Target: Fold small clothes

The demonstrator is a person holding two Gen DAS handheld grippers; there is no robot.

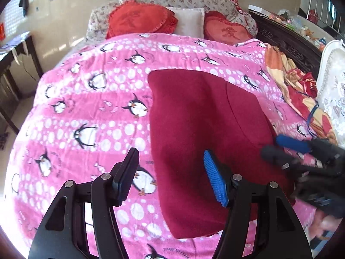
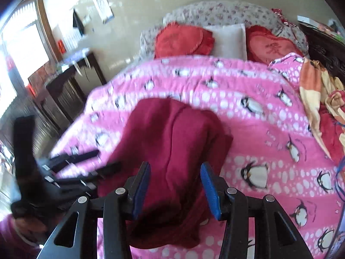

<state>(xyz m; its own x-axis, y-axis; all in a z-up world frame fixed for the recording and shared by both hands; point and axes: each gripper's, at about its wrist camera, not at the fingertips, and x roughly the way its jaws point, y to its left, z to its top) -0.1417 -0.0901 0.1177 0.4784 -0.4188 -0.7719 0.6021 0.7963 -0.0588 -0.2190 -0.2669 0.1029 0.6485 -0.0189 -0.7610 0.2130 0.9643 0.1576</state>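
Red garment (image 1: 200, 142) on penguin blanket (image 1: 86, 108)

A home bedroom is indicated: a bed (image 1: 286, 41) spread with a penguin blanket (image 1: 86, 99), heart cushions (image 1: 138, 19) piled at one end.

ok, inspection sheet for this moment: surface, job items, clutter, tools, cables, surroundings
surface: pink penguin blanket spread over the bed
job's things: dark red garment lying folded on the blanket
clutter: orange-red floral bedding bunched at the edge
grippers: left tool open, holding nothing; right tool open over the garment, not gripping
cables: blue cord on the floral bedding
surroundings: red cushions, white pillow, dark desk
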